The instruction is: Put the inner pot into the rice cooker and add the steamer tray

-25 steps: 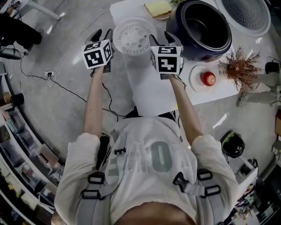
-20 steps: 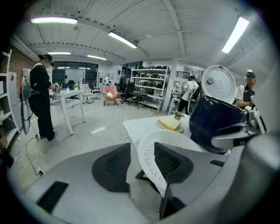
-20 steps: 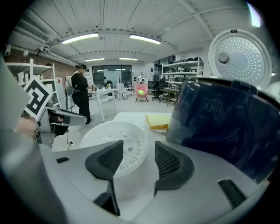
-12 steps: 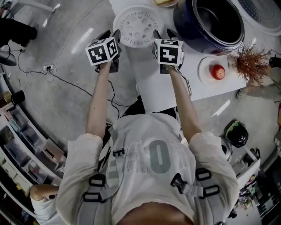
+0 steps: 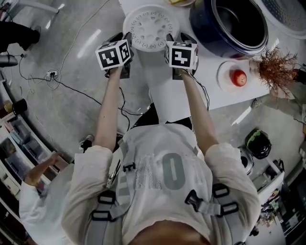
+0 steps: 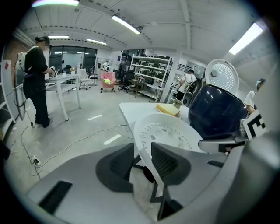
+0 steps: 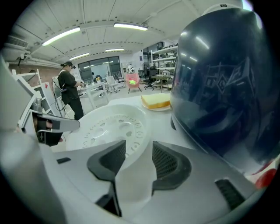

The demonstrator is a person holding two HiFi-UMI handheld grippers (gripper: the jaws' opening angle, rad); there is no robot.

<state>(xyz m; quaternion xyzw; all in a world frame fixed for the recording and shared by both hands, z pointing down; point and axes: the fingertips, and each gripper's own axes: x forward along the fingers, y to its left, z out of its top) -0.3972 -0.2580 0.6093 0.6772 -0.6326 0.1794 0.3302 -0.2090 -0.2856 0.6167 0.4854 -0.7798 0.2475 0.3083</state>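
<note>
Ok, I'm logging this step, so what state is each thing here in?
Rice cooker: lid open.
Inner pot: apparently already seated in the cooker.
Steamer tray: flat on the table, outside the cooker.
Left gripper: jaws open, just been closing, tray rim between them.
Right gripper: jaws open, just been closing, tray rim between them.
Apple: whole, on its plate.

The steamer tray (image 5: 150, 26) is a round white plastic dish with rings of small holes. It lies flat, hollow side up, near the left edge of the white table (image 5: 167, 91). Just beside it on the right stands the dark blue rice cooker (image 5: 203, 26), its lid (image 5: 289, 14) swung open. The dark inner pot (image 5: 239, 21) appears to sit inside, though the rim is hard to separate from the body.
</note>
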